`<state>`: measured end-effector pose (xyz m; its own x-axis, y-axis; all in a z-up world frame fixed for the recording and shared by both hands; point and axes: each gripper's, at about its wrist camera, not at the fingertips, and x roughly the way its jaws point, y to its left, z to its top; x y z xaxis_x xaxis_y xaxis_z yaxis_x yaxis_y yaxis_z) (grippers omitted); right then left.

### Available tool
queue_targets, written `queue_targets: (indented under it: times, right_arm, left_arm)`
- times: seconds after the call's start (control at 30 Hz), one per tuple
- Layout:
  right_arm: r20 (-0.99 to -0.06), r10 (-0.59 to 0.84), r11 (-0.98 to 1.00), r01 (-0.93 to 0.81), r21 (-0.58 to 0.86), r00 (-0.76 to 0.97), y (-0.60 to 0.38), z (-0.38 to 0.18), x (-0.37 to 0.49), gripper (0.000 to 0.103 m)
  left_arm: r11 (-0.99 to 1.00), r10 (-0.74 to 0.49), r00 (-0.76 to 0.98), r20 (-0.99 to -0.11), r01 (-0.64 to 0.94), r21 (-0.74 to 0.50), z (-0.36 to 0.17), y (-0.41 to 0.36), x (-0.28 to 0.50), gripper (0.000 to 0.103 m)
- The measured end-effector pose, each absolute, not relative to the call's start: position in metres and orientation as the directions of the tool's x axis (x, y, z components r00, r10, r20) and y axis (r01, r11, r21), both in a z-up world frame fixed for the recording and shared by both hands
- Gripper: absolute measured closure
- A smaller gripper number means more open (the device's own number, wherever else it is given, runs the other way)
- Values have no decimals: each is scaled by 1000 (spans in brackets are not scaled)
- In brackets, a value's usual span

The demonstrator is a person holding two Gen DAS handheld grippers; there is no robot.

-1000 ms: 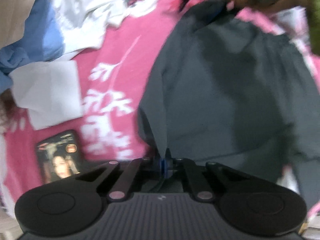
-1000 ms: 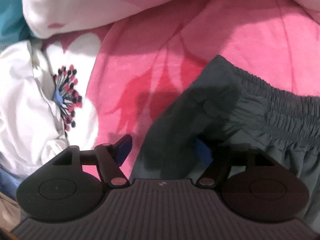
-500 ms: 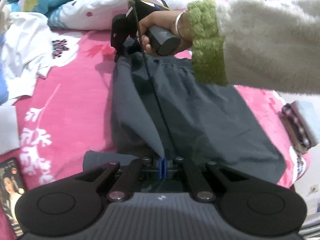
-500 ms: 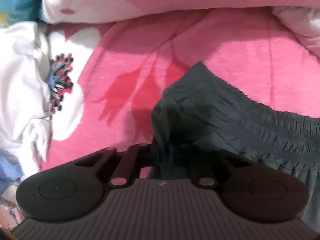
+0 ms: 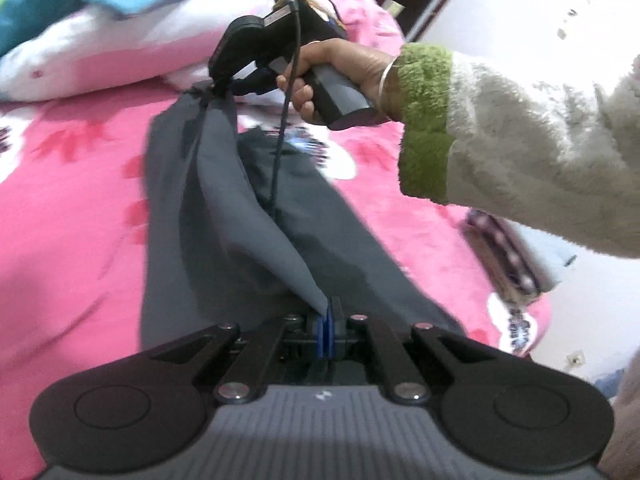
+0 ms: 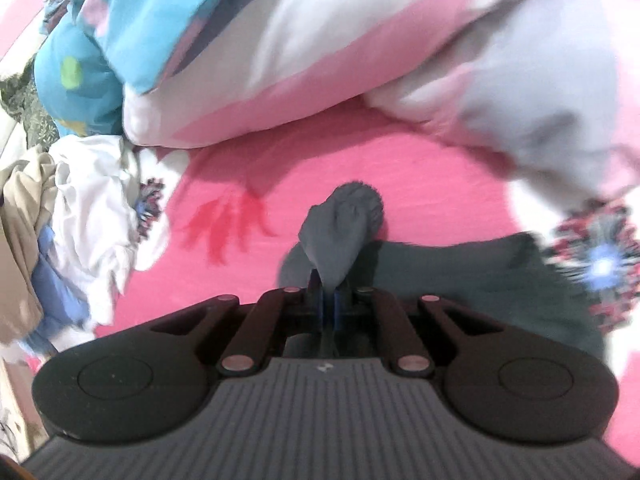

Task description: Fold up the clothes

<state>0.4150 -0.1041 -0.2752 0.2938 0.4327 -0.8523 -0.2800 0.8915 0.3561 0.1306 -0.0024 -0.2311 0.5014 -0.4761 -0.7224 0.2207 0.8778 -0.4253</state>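
Observation:
Dark grey trousers (image 5: pixel 192 216) lie lengthwise on the pink flowered bed. My left gripper (image 5: pixel 328 320) is shut on the hem end and lifts a fold of cloth. My right gripper (image 5: pixel 218 84) is at the far end, held by a hand in a fuzzy sleeve, shut on the waistband corner. In the right wrist view that gripper (image 6: pixel 328 304) pinches a bunched grey tuft of the trousers (image 6: pixel 340 232), raised off the bed.
Pillows in pink, white and blue (image 6: pixel 280 60) lie behind the trousers. A heap of white, beige and blue clothes (image 6: pixel 80 232) is at the left. A folded patterned item (image 5: pixel 508 248) lies at the bed's right edge, beside a white wall.
The right gripper closed on the waistband corner and lifted it. Both grippers raised their ends and carried the near edge rightward, so the trousers now lie narrower, folded lengthwise.

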Motion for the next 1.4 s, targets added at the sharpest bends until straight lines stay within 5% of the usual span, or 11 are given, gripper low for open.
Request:
queue_targets:
  times: [0.57,0.67,0.87,1.17,1.4]
  right_arm:
    - [-851,467,872,-285,398,240,-245,-321,439,99]
    - [-881,424,896,-240,374,212,-258,-349,440,89]
    - [-842,473,881,-167,443,260,-305,-349,421,58]
    - [-768,529,847,-164,506,361,-387,-300,313,55]
    - [-819,426,884,17,468,386,-427,-296,201,55]
  left_arm:
    - [863,-504,391,-770,209,-459,-264,-148,182,97]
    - [868,-495,328,-805,147,-474,-284,-158,189,64]
    - [875,-464,395,-793,65,-480,-265,-133,173,31]
    - [879,-418,387,-822,-57,-473,-232,-88,129,23]
    - [921,-359,306,-882,-38,-388,-236,-52,102,24]
